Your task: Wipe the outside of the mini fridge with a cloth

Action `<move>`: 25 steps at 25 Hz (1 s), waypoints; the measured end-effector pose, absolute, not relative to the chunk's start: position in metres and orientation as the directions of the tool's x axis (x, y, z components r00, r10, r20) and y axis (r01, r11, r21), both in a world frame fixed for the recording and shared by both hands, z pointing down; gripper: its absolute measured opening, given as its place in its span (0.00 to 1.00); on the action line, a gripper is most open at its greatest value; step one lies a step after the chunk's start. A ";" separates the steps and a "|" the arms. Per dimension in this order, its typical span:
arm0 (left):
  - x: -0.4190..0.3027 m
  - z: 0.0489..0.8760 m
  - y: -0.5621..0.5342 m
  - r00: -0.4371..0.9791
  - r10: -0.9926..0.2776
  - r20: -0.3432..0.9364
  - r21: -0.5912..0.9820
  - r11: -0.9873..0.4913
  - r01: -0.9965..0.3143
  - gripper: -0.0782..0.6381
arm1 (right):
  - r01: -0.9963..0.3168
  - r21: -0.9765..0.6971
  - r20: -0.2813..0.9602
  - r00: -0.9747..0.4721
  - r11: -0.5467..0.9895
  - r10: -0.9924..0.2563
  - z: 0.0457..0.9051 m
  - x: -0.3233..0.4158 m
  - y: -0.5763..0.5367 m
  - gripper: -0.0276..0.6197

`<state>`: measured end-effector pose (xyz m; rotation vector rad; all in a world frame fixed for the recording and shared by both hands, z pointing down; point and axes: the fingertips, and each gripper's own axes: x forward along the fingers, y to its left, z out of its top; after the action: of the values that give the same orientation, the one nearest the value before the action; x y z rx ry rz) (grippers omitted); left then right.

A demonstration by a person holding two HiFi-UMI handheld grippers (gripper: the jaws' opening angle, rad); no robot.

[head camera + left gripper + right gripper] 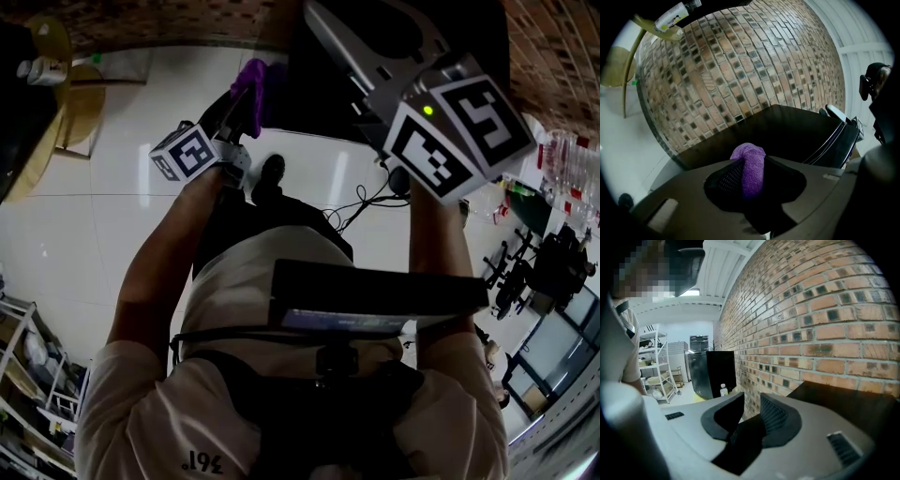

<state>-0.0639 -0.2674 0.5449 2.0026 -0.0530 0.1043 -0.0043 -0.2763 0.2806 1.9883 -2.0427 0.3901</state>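
Observed purple cloth (749, 157) pinched upright between the jaws of the left gripper (753, 165), folded end poking past the tips. Located cloth at the near edge of the black mini fridge (787, 126), toward its left corner in the head view; cannot tell contact from a small gap. Noted brick wall (740, 70) directly behind the fridge. Found right gripper (751, 401) released: jaws a narrow slit apart, nothing between. Recorded its position at the fridge's right edge, close to the wall, well apart from the cloth. Logged white tiled floor (103, 187) below.
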 end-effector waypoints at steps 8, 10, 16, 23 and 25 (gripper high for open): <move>-0.068 0.580 -0.262 0.985 0.030 0.172 0.900 -0.411 -0.144 0.27 | -1.000 -0.008 0.370 -0.023 0.021 -0.929 0.281 -0.004 -0.276 0.20; -0.070 0.588 -0.261 0.981 0.033 0.191 0.898 -0.408 -0.161 0.27 | -1.000 -0.009 0.369 -0.023 0.021 -0.929 0.280 -0.004 -0.276 0.20; -0.068 0.609 -0.262 0.973 0.034 0.227 0.890 -0.412 -0.193 0.27 | -0.999 -0.024 0.358 -0.029 0.022 -0.933 0.279 -0.005 -0.278 0.20; -0.066 0.637 -0.261 0.963 0.048 0.266 0.872 -0.437 -0.220 0.27 | -1.000 -0.013 0.367 -0.014 0.010 -0.930 0.280 -0.002 -0.275 0.20; -0.066 0.645 -0.261 0.958 0.051 0.282 0.867 -0.442 -0.232 0.27 | -1.000 -0.021 0.359 -0.020 0.013 -0.933 0.278 -0.003 -0.277 0.20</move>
<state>-0.0660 -0.2606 0.6451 2.0051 -0.1290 0.3214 -0.0027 -0.2769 0.2782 2.0107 -2.0453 0.3960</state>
